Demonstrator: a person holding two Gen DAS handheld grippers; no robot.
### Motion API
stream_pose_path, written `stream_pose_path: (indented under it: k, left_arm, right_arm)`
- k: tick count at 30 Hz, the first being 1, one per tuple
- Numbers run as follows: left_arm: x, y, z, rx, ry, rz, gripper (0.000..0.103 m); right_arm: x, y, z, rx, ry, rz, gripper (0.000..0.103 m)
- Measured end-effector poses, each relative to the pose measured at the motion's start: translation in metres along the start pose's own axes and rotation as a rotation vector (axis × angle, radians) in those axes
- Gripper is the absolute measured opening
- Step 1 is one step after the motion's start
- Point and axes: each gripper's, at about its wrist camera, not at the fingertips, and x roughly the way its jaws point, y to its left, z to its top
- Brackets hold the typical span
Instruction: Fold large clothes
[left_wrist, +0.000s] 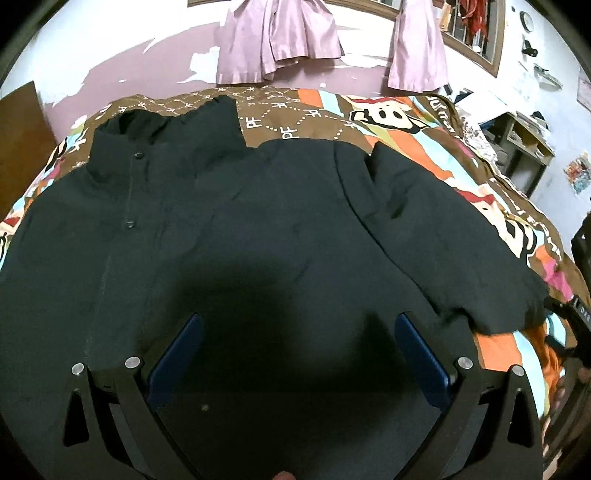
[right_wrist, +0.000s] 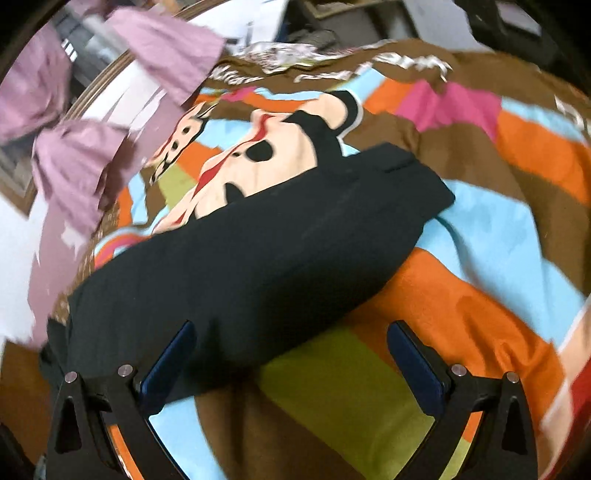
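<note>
One dark padded jacket (left_wrist: 229, 221) lies spread front-up on the bed (left_wrist: 424, 122), over a bright patterned bedspread (right_wrist: 461, 280). Its stand-up collar (left_wrist: 125, 144) points toward the bed's far edge, below the pink curtains (left_wrist: 280, 37), and its hem runs along the near edge under us. So we judge the body's long axis to run from near edge to far edge, with the button placket (left_wrist: 129, 206) marking that line toward the left. One sleeve (right_wrist: 258, 240) stretches out sideways toward the bed's right side, its cuff end lying flat on the bedspread, so the sleeve axis crosses the body axis.

We expect the jacket to be soft and bulky, light for its size, with a slightly slippery shell that springs back when folded. A thin pinch may slide off; we would take hold at seams, the cuff or the hem, where the fabric is doubled.

The left hand-held gripper (left_wrist: 299, 328) hovers over the lower body of the jacket, jaws spread wide, gripping nothing. The right hand-held gripper (right_wrist: 291, 336) is likewise wide apart and empty, above the sleeve's near edge; one finger overlaps the dark cloth, though we cannot tell if it touches.
</note>
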Motion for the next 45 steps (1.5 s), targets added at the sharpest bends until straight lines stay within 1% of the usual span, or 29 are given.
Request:
stream_pose_path:
  k: [1, 2, 3, 4, 5, 6, 7, 9, 10, 11, 12, 13, 14, 15, 18, 20, 24, 27, 32, 33, 35, 37, 39, 42, 45]
  left_arm:
    - [0.003, -0.001, 0.001, -0.009, 0.006, -0.012, 0.101]
    - [0.005, -0.003, 0.001, -0.015, 0.011, -0.022, 0.101]
    - [0.009, -0.004, 0.002, -0.020, 0.018, -0.032, 0.101]
    - [0.012, -0.006, 0.004, -0.021, 0.021, -0.036, 0.101]
    - [0.014, -0.009, 0.004, -0.021, 0.020, -0.037, 0.101]
    - [0.018, -0.011, 0.006, -0.020, 0.021, -0.037, 0.101]
    - [0.021, -0.013, 0.006, -0.020, 0.023, -0.035, 0.101]
    - [0.028, -0.017, 0.006, -0.013, 0.035, -0.034, 0.101]
    - [0.032, -0.020, 0.007, -0.008, 0.044, -0.030, 0.101]
    - [0.035, -0.021, 0.007, -0.004, 0.047, -0.026, 0.101]
    - [0.037, -0.022, 0.007, 0.000, 0.048, -0.022, 0.102]
    - [0.040, -0.023, 0.005, 0.008, 0.054, -0.014, 0.102]
    - [0.043, -0.023, 0.004, 0.014, 0.064, -0.009, 0.102]
    - [0.046, -0.023, 0.004, 0.015, 0.075, -0.008, 0.102]
    - [0.047, -0.019, 0.004, 0.008, 0.090, -0.020, 0.102]
    - [0.041, -0.015, 0.004, 0.012, 0.092, -0.029, 0.102]
    - [0.022, -0.004, 0.003, 0.010, 0.075, -0.034, 0.101]
    - [0.004, 0.011, 0.004, -0.008, 0.064, -0.045, 0.101]
    - [-0.032, 0.044, 0.010, -0.030, 0.027, -0.047, 0.101]
    - [-0.040, 0.056, 0.010, -0.031, 0.022, -0.039, 0.101]
    - [-0.049, 0.068, 0.012, -0.037, 0.014, -0.030, 0.101]
    - [-0.062, 0.091, 0.012, -0.049, 0.008, -0.024, 0.101]
    - [-0.072, 0.109, 0.010, -0.063, 0.003, -0.019, 0.101]
    - [-0.088, 0.142, 0.003, -0.101, -0.006, -0.013, 0.101]
    - [-0.106, 0.180, -0.004, -0.149, -0.018, -0.007, 0.101]
  right_arm:
    - [0.003, -0.004, 0.000, 0.020, 0.008, 0.007, 0.103]
    - [0.006, -0.008, 0.000, 0.038, 0.016, 0.011, 0.097]
    - [0.010, -0.013, 0.000, 0.060, 0.023, 0.020, 0.086]
    - [0.012, -0.016, -0.001, 0.074, 0.028, 0.031, 0.079]
    - [0.014, -0.019, -0.001, 0.092, 0.035, 0.048, 0.067]
    - [0.016, -0.021, -0.001, 0.107, 0.038, 0.059, 0.059]
    - [0.018, -0.025, 0.000, 0.129, 0.037, 0.075, 0.057]
    - [0.019, -0.030, 0.002, 0.160, 0.032, 0.112, 0.047]
    - [0.020, -0.032, 0.003, 0.169, 0.029, 0.128, 0.046]
    - [0.020, -0.033, 0.004, 0.174, 0.027, 0.135, 0.041]
    - [0.020, -0.034, 0.005, 0.179, 0.026, 0.147, 0.031]
    - [0.019, -0.034, 0.006, 0.180, 0.023, 0.149, 0.026]
    - [0.018, -0.034, 0.008, 0.181, 0.018, 0.148, 0.017]
    - [0.017, -0.034, 0.009, 0.183, 0.013, 0.148, 0.011]
    - [0.011, -0.030, 0.015, 0.169, -0.003, 0.160, 0.007]
    - [0.004, -0.024, 0.018, 0.140, -0.020, 0.159, 0.006]
    - [-0.024, -0.002, 0.028, 0.079, -0.097, 0.148, 0.005]
    - [-0.051, 0.025, 0.035, 0.000, -0.163, 0.123, 0.004]
    - [-0.100, 0.099, 0.035, -0.211, -0.287, 0.091, 0.004]
    - [-0.112, 0.121, 0.031, -0.274, -0.318, 0.087, 0.004]
    - [-0.126, 0.155, 0.022, -0.368, -0.355, 0.084, 0.004]
    - [-0.139, 0.197, 0.006, -0.492, -0.388, 0.090, 0.004]
    - [-0.145, 0.231, -0.010, -0.584, -0.378, 0.120, 0.004]
    - [-0.147, 0.282, -0.043, -0.695, -0.331, 0.182, 0.004]
    - [-0.144, 0.320, -0.077, -0.809, -0.306, 0.207, 0.004]
